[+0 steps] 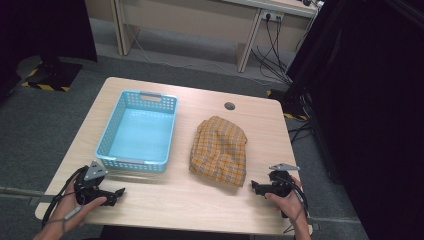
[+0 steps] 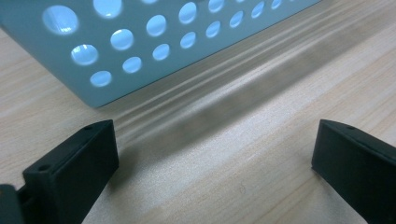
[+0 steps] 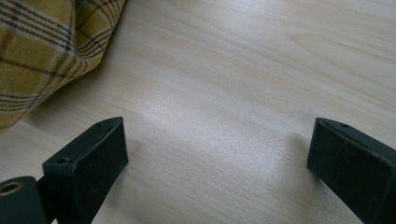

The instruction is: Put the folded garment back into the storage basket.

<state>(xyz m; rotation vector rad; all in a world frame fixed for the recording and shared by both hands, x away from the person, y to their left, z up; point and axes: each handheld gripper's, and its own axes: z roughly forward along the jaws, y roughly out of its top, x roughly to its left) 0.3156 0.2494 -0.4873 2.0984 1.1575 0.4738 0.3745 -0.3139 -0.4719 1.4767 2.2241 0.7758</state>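
Here, a crumpled yellow plaid cloth (image 1: 219,150) lies on the pale wooden worktop (image 1: 165,200), ahead of my right gripper (image 1: 256,187) and a little to the left of its jaws. In the right gripper view, a corner of that cloth (image 3: 42,51) sits up and to the left of the left jaw, near it but not touching. Both of these jaws are spread wide and hold nothing, with bare wood between them.

My left gripper (image 1: 119,192) rests low over the near left part of the worktop, its jaws also wide apart and empty. Just ahead of them stands a light blue basket (image 1: 108,140) with round holes in its walls; in the left gripper view its near wall (image 2: 154,42) runs across the top, close beyond the left jaw. The basket looks empty and sits just beside the cloth.

I judge the work is at its start: the cloth is not yet gripped, and it probably belongs in the basket. My next move calls for bringing the right jaws forward and left onto the cloth's near edge, low enough to pinch a fold.
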